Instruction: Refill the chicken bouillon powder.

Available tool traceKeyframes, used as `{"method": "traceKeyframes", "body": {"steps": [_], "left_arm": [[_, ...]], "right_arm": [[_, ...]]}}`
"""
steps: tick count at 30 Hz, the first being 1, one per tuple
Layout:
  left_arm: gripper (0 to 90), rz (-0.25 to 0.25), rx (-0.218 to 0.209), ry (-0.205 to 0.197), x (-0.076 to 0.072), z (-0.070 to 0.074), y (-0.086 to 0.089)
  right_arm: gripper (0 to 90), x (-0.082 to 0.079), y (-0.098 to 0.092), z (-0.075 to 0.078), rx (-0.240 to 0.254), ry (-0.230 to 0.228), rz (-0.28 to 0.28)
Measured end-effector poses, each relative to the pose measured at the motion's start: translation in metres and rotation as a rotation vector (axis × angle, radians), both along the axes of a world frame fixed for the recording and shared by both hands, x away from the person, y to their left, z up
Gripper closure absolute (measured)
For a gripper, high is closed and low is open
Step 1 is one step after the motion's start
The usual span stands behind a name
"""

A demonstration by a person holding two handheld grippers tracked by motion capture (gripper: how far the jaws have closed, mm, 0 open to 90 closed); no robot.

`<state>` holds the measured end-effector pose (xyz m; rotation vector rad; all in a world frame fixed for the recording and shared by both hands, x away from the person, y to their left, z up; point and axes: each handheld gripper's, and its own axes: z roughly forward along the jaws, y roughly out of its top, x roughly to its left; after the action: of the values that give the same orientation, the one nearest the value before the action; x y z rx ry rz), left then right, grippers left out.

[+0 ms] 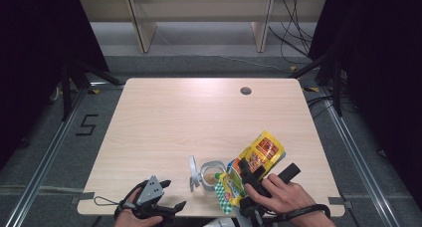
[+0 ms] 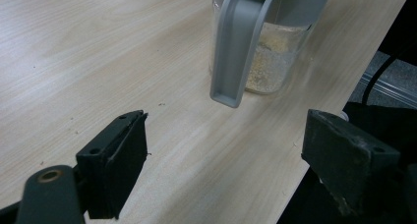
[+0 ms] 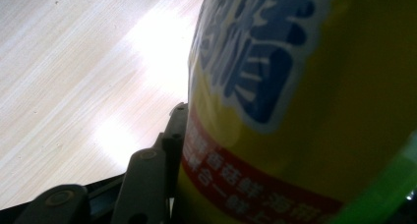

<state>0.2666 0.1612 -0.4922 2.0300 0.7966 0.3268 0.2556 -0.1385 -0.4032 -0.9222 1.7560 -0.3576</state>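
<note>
Pale wooden surface (image 1: 199, 117) carries a clear jar with grey lid (image 1: 211, 173) near its front edge. Right of the jar, the right gripper (image 1: 242, 179) clamps its fingers on a yellow printed pouch (image 1: 259, 155). Left of the jar, the left gripper (image 1: 171, 197) has its fingers apart, empty.

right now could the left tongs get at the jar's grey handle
Probably yes. The left tongs stand open and empty, aimed at the jar, and only bare table lies between them and its grey handle. The yellow pouch in the right tongs sits on the jar's far side.
</note>
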Motion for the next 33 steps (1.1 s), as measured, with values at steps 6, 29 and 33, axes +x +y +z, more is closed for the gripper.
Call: {"method": "traceKeyframes", "body": {"steps": [6,29,33], "left_arm": [[16.6,-0.005,0.003,-0.002,0.0001,0.0,-0.0001],[16.6,-0.003,-0.005,-0.003,-0.0002,-0.0002,-0.0009],[16.6,-0.003,-0.008,-0.001,-0.0002,-0.0001,-0.0009]], "right_arm": [[58.8,0.0002,0.0006,0.0002,-0.002,0.001,0.002],[58.8,0.001,0.0002,0.001,-0.01,0.004,0.001],[58.8,0.0011,0.0002,0.001,-0.011,0.004,0.001]]}}
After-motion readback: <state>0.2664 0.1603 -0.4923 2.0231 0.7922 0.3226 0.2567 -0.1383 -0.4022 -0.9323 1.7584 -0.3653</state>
